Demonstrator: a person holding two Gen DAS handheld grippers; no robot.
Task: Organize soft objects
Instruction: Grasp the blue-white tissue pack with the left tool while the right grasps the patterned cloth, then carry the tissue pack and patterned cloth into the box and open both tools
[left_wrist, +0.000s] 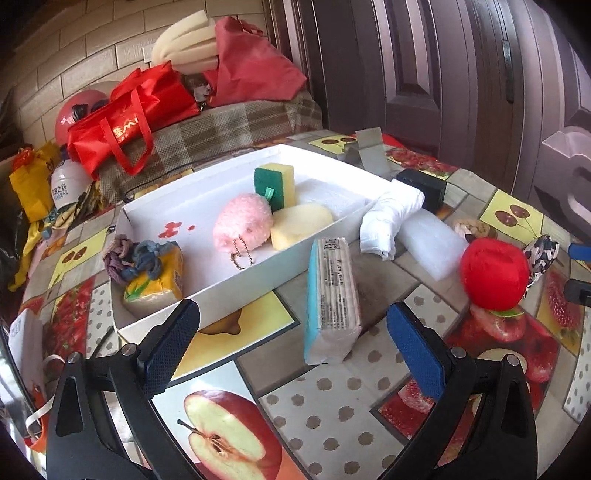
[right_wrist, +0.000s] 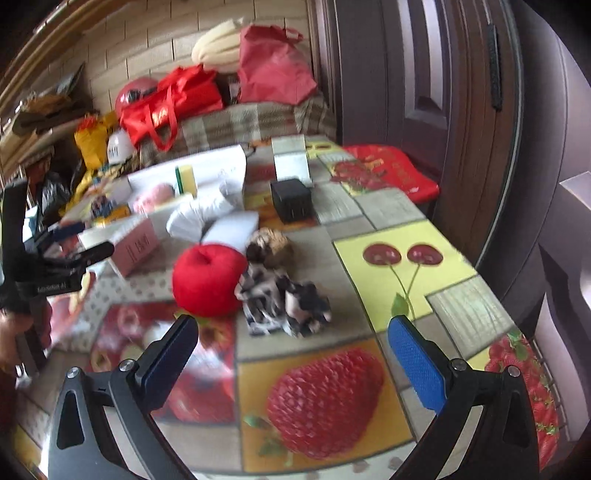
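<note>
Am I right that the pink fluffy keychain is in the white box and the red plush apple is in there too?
Not quite. The pink fluffy keychain is in the white box, but the left wrist view shows the red plush apple outside it, on the table.

Motion blur smears the white box (right_wrist: 192, 173) and its contents, upper left of the right wrist view.
</note>
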